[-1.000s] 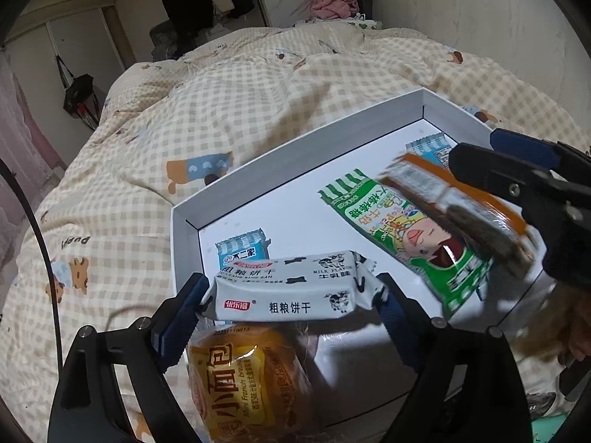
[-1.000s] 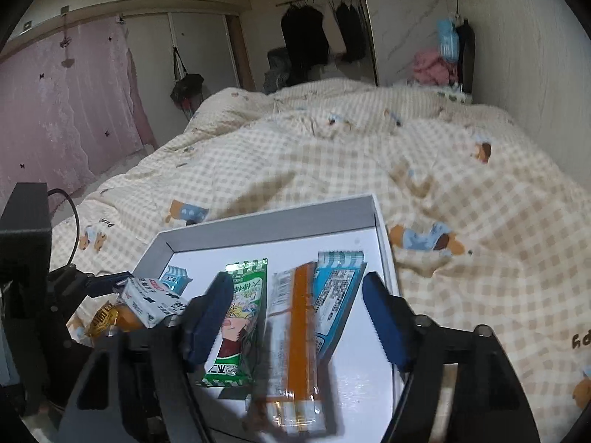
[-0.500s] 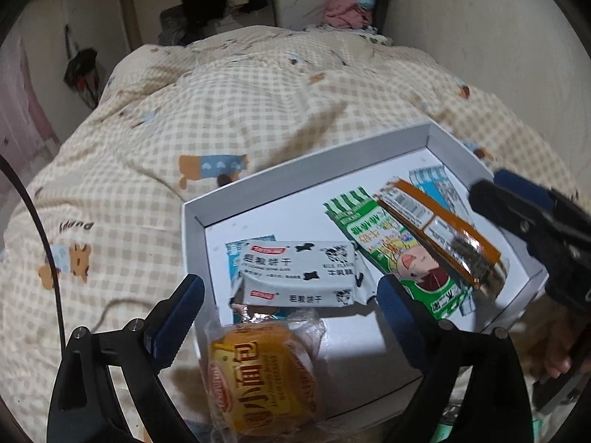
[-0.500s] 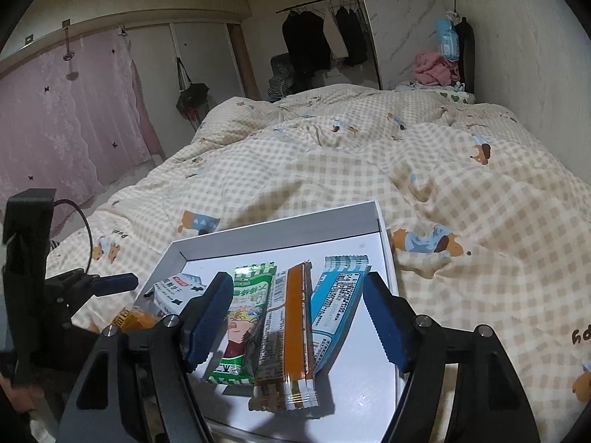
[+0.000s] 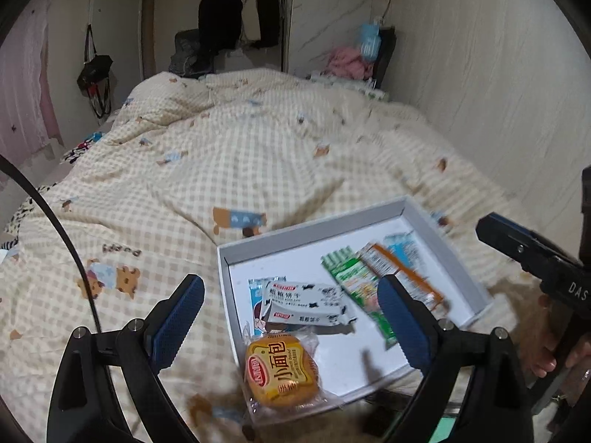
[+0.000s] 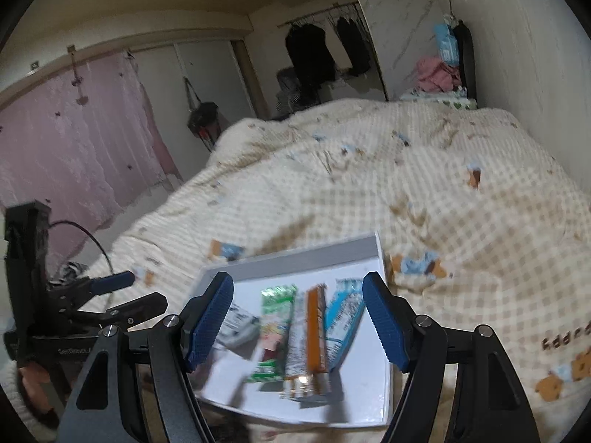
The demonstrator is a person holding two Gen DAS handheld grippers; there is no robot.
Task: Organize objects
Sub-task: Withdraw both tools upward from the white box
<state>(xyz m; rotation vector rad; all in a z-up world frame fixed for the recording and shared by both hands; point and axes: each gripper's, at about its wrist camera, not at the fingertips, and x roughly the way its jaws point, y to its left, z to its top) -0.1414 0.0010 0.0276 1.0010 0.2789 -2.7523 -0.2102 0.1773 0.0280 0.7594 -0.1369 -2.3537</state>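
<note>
**Both tools empty above the snack tray**

We hold the left tool (image 5: 291,326) and the right tool (image 6: 297,319) over a shallow white cardboard tray (image 5: 314,227) lying on the beige checked quilt of the bed (image 5: 221,155). Both stand wide, with nothing between the pads.

From our left tool, the round yellow-wrapped bun (image 5: 282,371) sits at six o'clock, overhanging the tray's near rim. The white cow-print biscuit packet (image 5: 304,302) lies just beyond it at twelve o'clock, long axis crosswise to the tool.

From our right tool, three long packets lie side by side at twelve o'clock, long axes running away from us: green-striped (image 6: 275,328), orange-and-silver (image 6: 308,339), pale blue (image 6: 343,317). We judge the left hand nearer the bun.

Motion blur smears the printing, and our tools' frames cut off the tray's near edge.
</note>
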